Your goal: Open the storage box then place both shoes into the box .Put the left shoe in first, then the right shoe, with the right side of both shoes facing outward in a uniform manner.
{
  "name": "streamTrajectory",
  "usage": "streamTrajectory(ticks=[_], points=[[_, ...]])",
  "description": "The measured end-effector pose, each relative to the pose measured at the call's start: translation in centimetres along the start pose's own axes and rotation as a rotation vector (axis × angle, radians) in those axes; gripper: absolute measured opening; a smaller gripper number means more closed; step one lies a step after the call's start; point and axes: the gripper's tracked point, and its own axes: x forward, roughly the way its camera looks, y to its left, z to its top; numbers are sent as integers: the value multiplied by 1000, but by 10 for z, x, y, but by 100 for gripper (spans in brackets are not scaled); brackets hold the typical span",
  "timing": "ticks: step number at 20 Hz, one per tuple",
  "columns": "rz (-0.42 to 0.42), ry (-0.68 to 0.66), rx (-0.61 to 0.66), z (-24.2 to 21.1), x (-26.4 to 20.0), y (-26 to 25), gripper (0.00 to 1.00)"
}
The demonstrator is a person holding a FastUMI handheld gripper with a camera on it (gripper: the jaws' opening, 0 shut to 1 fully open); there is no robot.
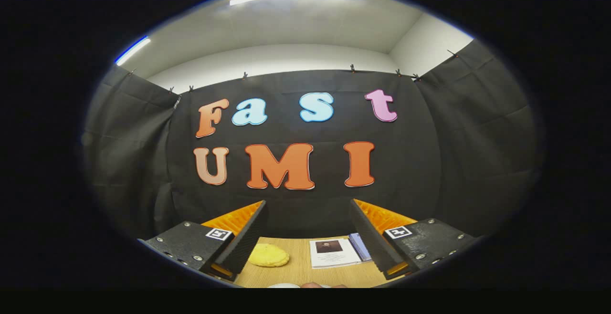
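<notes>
The gripper is being held level with its fingers spread wide on nothing, being pointed at the far wall over a wooden table, while nothing recognisable as box or shoes is being shown ahead.

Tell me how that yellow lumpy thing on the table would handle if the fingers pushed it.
The yellow lump looks soft and flattish, so it would probably slide or squash, not roll. It seems light. The gripper is open, with the lump by one finger.
</notes>
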Motion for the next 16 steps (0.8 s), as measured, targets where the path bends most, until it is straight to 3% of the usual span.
streamTrajectory(ticks=[16], points=[[142,218,23,-75,-18,72,100]])
